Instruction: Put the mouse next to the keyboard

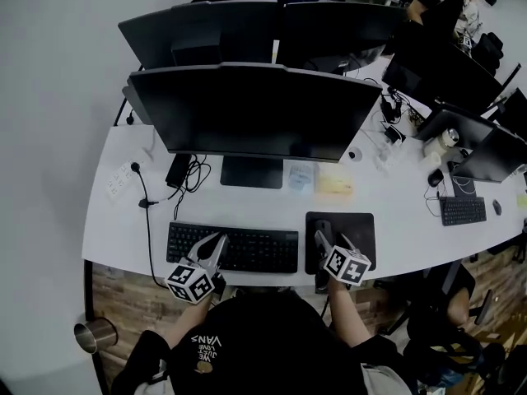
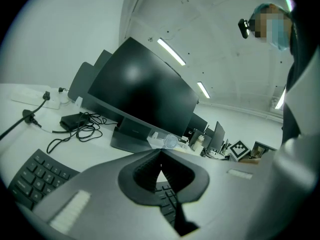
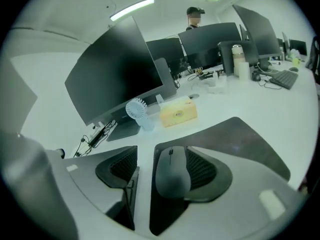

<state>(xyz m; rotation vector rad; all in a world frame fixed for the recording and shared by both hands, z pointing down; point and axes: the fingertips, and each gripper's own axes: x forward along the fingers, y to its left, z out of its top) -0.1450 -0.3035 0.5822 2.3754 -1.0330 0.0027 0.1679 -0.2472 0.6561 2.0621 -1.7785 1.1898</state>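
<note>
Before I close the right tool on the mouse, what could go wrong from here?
1. The mouse sits off-centre in the open right tool, nearer one side, so closing may shove or twist it instead of gripping it squarely.
2. The bare strip between the keyboard and the mouse pad looks narrow, so the mouse could end up straddling the pad's edge.
3. The shut left tool hangs over the keys and could press them.

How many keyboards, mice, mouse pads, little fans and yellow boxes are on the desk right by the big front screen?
keyboard: 1
mouse: 1
mouse pad: 1
fan: 1
yellow box: 1
Total: 5
</note>
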